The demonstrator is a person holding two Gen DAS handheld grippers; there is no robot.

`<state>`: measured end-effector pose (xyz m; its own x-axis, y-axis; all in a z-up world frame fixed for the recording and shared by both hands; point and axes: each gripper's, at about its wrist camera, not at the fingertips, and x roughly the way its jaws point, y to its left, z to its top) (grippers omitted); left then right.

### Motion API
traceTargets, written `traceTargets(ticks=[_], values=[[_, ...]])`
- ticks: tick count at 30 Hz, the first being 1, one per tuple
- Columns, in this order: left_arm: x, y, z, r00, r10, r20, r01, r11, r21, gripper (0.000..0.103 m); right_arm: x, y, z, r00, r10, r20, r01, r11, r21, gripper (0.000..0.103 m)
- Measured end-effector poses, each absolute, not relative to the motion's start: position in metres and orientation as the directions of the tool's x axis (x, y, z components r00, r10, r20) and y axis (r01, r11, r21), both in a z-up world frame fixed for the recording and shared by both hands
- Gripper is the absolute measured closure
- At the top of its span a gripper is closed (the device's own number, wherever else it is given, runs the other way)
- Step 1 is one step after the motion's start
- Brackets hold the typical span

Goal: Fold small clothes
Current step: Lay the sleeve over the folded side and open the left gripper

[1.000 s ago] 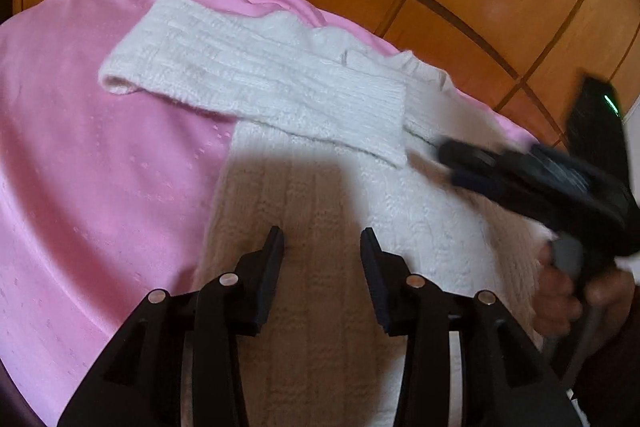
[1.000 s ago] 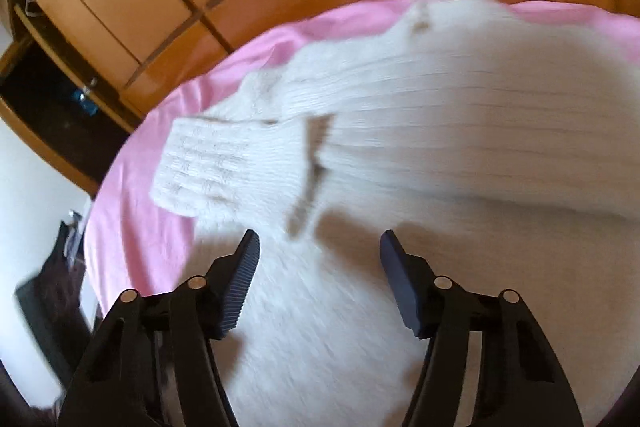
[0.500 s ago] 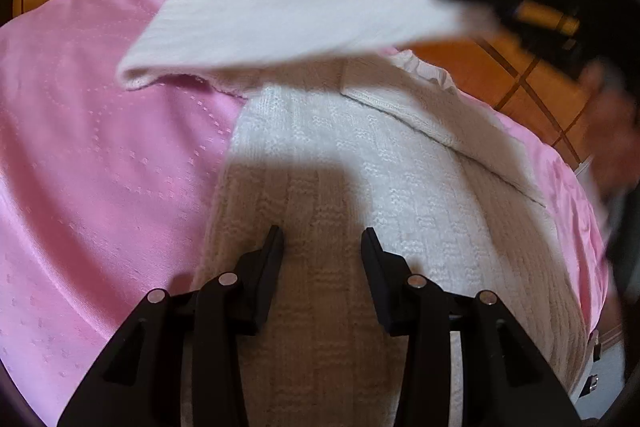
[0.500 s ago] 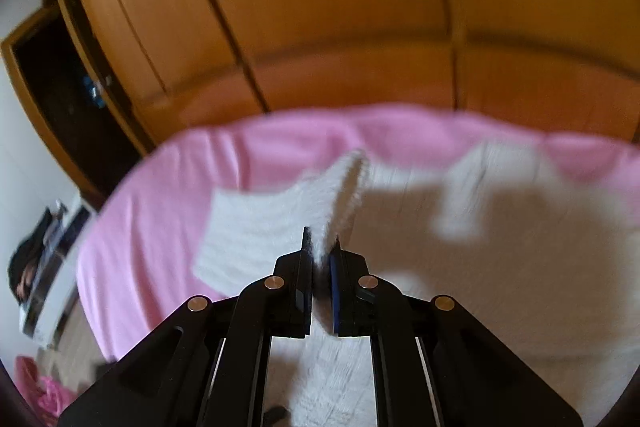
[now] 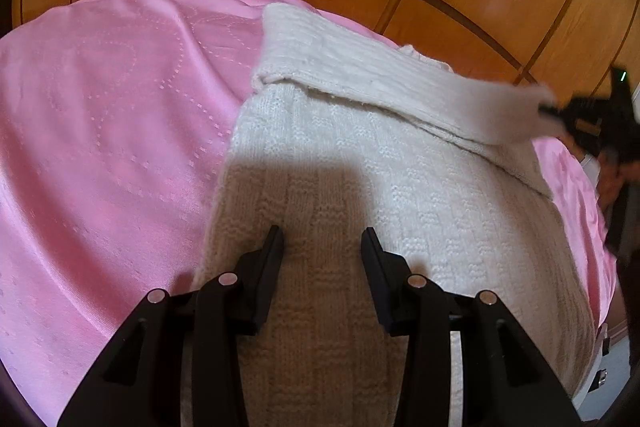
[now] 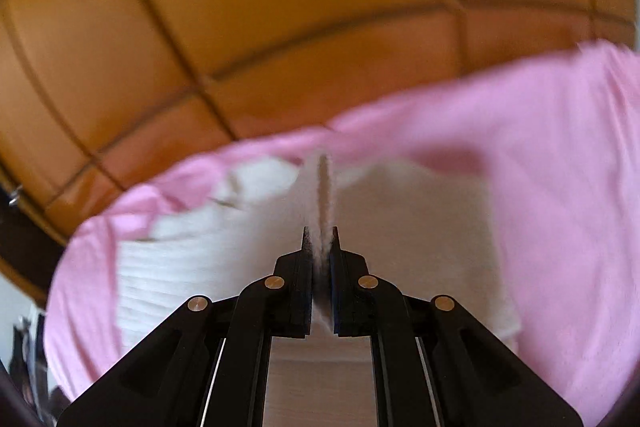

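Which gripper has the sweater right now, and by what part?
The right gripper is shut on the white sweater's sleeve, pinched at its cuff end. The left gripper is open above the sweater's body, holding nothing.

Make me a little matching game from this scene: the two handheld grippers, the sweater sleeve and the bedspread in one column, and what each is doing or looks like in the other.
Things:
1. left gripper
2. right gripper
3. sweater sleeve
4. bedspread

States:
A. pink, lying under the sweater
B. open, above the sweater's body, gripping nothing
C. white knit, stretched across the sweater, its end pinched
D. shut on knit fabric

Pairs: 1-B, 2-D, 3-C, 4-A
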<state>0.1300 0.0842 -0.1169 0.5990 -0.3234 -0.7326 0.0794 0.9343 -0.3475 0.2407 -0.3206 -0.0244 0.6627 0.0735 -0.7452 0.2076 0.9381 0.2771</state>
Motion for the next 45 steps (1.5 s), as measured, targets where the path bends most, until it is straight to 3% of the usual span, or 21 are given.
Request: traceTargets(ticks=[5, 10, 13, 15, 19, 21, 32, 34, 35, 36, 38, 41, 44, 45], values=[[0.135, 0.079, -0.110, 0.576, -0.314, -0.755, 0.075, 0.940, -0.334, 0.060, 0.237, -0.348, -0.075, 0.584, 0.021, -0.812, 0.321, 0.912, 0.254, 0.097], [0.136, 0.087, -0.084, 0.584, -0.354, -0.730, 0.088, 0.922, -0.377, 0.058, 0.231, -0.353, -0.081, 0.583, 0.011, -0.812, 0.315, 0.919, 0.239, 0.097], [0.148, 0.095, -0.066, 0.617, -0.351, -0.705, 0.090, 0.921, -0.380, 0.048, 0.227, -0.353, -0.074, 0.595, -0.009, -0.804, 0.299, 0.930, 0.212, 0.097], [0.163, 0.108, -0.058, 0.640, -0.349, -0.684, 0.070, 0.913, -0.401, 0.048, 0.220, -0.350, -0.062, 0.612, -0.052, -0.789, 0.288, 0.944, 0.162, 0.067], [0.207, 0.135, -0.053, 0.648, -0.363, -0.670, 0.028, 0.890, -0.455, 0.047, 0.209, -0.337, -0.037, 0.675, -0.035, -0.737, 0.202, 0.969, 0.139, 0.060], [0.233, 0.146, -0.056, 0.647, -0.368, -0.668, 0.004, 0.877, -0.480, 0.046, 0.211, -0.327, -0.033, 0.687, -0.020, -0.727, 0.166, 0.977, 0.131, 0.048], [0.338, 0.145, -0.098, 0.547, -0.511, -0.663, -0.060, 0.766, -0.640, 0.044, 0.246, -0.293, -0.063, 0.633, -0.022, -0.774, 0.077, 0.996, 0.034, 0.048], [0.349, 0.140, -0.109, 0.531, -0.530, -0.661, -0.084, 0.743, -0.664, 0.048, 0.248, -0.295, -0.070, 0.621, -0.031, -0.783, 0.088, 0.996, 0.030, 0.048], [0.352, 0.136, -0.112, 0.527, -0.546, -0.651, -0.074, 0.734, -0.676, 0.069, 0.249, -0.296, -0.074, 0.617, -0.032, -0.786, 0.093, 0.995, 0.033, 0.047], [0.352, 0.133, -0.111, 0.530, -0.545, -0.650, -0.065, 0.738, -0.671, 0.080, 0.249, -0.298, -0.078, 0.614, -0.031, -0.788, 0.099, 0.994, 0.039, 0.045], [0.346, 0.126, -0.105, 0.568, -0.513, -0.644, -0.038, 0.765, -0.643, 0.091, 0.247, -0.301, -0.087, 0.622, -0.028, -0.783, 0.105, 0.993, 0.048, 0.045], [0.326, 0.113, -0.086, 0.651, -0.386, -0.654, -0.008, 0.858, -0.514, 0.091, 0.244, -0.300, -0.093, 0.640, -0.035, -0.767, 0.104, 0.994, 0.041, 0.043], [0.330, 0.090, -0.093, 0.643, -0.204, -0.738, -0.047, 0.951, -0.304, 0.090, 0.250, -0.293, -0.096, 0.637, -0.072, -0.768, 0.108, 0.994, -0.004, 0.039], [0.338, 0.078, -0.104, 0.617, -0.129, -0.777, -0.058, 0.976, -0.209, 0.085, 0.251, -0.290, -0.097, 0.637, -0.088, -0.766, 0.110, 0.994, -0.022, 0.038]])
